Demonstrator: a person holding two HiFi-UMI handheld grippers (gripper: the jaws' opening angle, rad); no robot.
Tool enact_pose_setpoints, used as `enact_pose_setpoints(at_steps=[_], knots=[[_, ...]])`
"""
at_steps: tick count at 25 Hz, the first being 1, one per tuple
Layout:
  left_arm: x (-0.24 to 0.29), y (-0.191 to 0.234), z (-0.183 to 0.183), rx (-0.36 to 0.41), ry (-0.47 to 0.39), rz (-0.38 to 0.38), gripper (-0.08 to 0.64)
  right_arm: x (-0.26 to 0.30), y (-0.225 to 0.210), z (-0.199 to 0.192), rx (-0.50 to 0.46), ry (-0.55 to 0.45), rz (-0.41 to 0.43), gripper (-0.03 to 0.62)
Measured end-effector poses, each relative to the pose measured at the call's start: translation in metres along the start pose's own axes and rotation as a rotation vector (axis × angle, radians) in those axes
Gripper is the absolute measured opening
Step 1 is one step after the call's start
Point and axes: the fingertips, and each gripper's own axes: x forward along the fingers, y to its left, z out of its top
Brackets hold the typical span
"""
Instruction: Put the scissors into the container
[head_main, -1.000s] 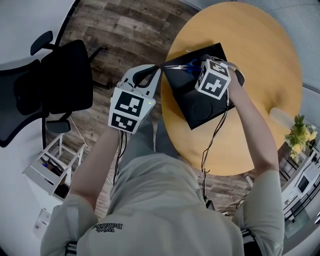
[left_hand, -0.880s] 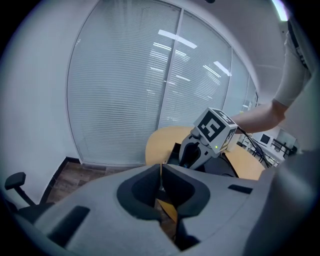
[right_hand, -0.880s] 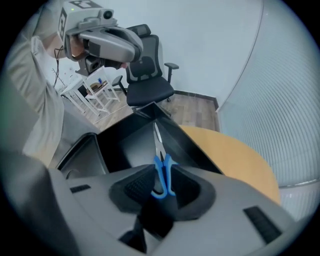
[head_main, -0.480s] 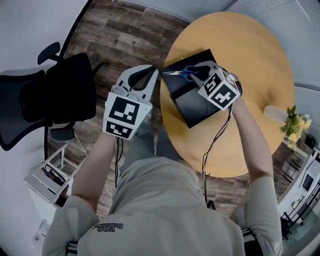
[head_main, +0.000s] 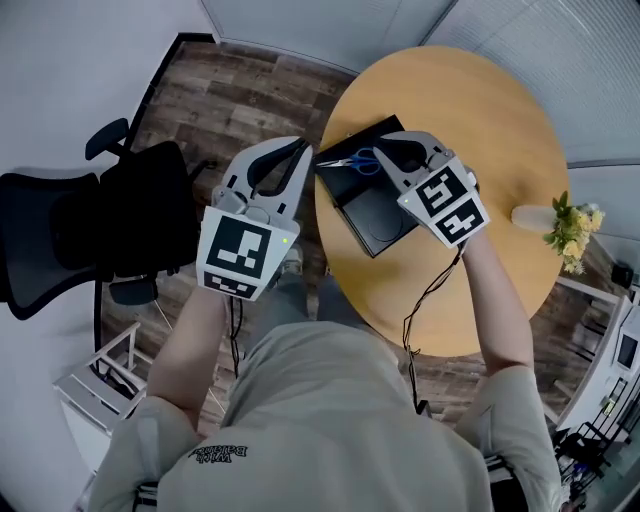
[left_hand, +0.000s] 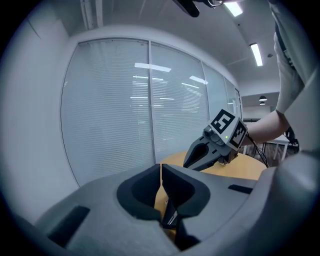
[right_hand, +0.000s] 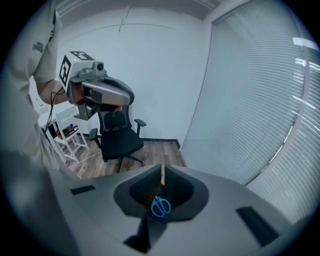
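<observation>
The scissors (head_main: 352, 160) lie inside the black container (head_main: 380, 215), flat along its far edge. The container itself sits at the near-left edge of the round table (head_main: 480, 130). I judge the placing done.

My right gripper (head_main: 385, 152) hangs just over the container. Its jaws are drawn together to a thin slit with nothing between them. Through the hollow behind its tips, its own view shows the blue handles lying below, apart from the jaws.

My left gripper (head_main: 300, 150) is off the table's left edge, over the wooden floor. Its jaws are likewise pressed together and empty.

Any further move turns on how the scissors lie. Their long axis runs left to right across the container. The handles are at the right, just beside my right gripper's tips. The blades point at the container's left corner, toward my left gripper. If I want them reseated, the right gripper is nearer the handles, so I would open it and come down across that axis.
</observation>
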Motion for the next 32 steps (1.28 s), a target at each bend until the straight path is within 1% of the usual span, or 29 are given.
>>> enact_pose_setpoints(at_steps=[3,8,11,14,16,18,20,22,25,28,32], knots=[[-0.013,-0.002,0.022,0.013,-0.050,0.004,0.029,-0.026,0.001,0.029,0.022,-0.089,-0.049,0.038],[-0.034,-0.006,0.060,0.073,-0.138,0.013,0.029,-0.070,0.005,0.068,0.045,-0.220,-0.144,0.032],[-0.050,-0.011,0.077,0.068,-0.168,0.028,0.029,-0.101,0.012,0.089,0.077,-0.315,-0.192,0.031],[-0.063,-0.017,0.086,0.044,-0.192,0.025,0.029,-0.132,0.016,0.103,0.127,-0.410,-0.249,0.031],[-0.071,-0.020,0.090,0.042,-0.206,0.022,0.029,-0.151,0.019,0.107,0.141,-0.422,-0.307,0.031],[-0.080,-0.021,0.094,0.047,-0.216,0.027,0.029,-0.168,0.024,0.114,0.126,-0.428,-0.365,0.032],[-0.088,-0.022,0.097,0.046,-0.228,0.032,0.029,-0.182,0.032,0.125,0.126,-0.480,-0.388,0.032],[-0.097,-0.024,0.099,0.045,-0.232,0.034,0.029,-0.192,0.037,0.127,0.159,-0.517,-0.405,0.032],[-0.108,-0.030,0.101,0.055,-0.235,0.030,0.029,-0.201,0.044,0.124,0.183,-0.528,-0.427,0.032],[-0.114,-0.038,0.099,0.065,-0.230,0.011,0.029,-0.202,0.055,0.122,0.209,-0.541,-0.415,0.032],[-0.119,-0.049,0.090,0.047,-0.214,-0.014,0.029,-0.204,0.069,0.111,0.270,-0.543,-0.406,0.032]])
